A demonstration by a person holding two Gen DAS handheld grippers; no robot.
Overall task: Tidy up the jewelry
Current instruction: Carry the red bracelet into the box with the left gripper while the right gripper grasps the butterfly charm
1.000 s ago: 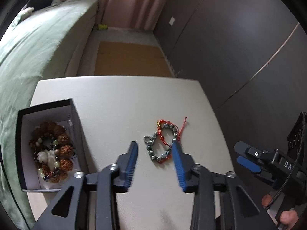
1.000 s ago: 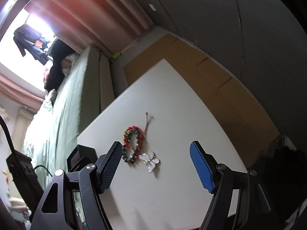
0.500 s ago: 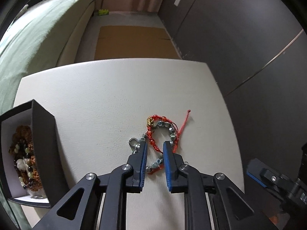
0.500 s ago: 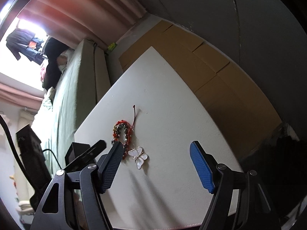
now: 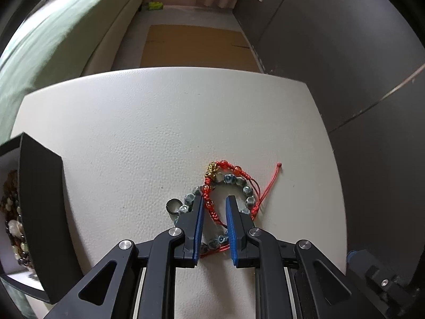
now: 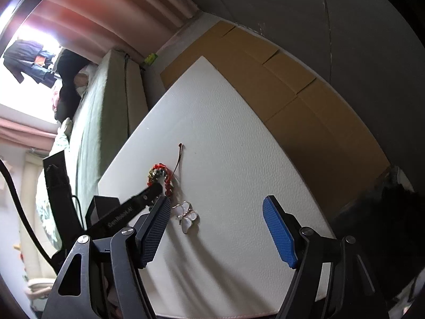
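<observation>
The left gripper (image 5: 214,207) points steeply down at the white tabletop (image 5: 148,133), its blue-padded fingers (image 5: 199,228) narrow and closing. Between them lies a stretch of the red braided bracelet (image 5: 209,207), tangled with a grey bead bracelet (image 5: 239,183); the pads do not yet press on the cord. The grey beads loop around the outside of both fingertips, and a small metal ring (image 5: 173,205) sits just beside the left finger. A loose red cord end (image 5: 273,175) trails away to the right of the bundle.

At the left edge of that view stands an open black box (image 5: 39,212), with brown and pale beaded bracelets (image 5: 13,226) inside it, well apart from the tangled pair.

The right gripper (image 6: 216,228) hangs over the near part of the tabletop with its fingers (image 6: 279,234) wide and nothing between them. Just beyond its left finger lies a white butterfly brooch (image 6: 186,214), flat on the surface. A little farther on, the left gripper's black fingertip touches down at the bracelets.

Past the tabletop are brown cardboard sheets (image 6: 279,79) on the floor, a green bed (image 6: 106,122), pink curtains (image 6: 111,10) and a dark wall (image 5: 345,53).
</observation>
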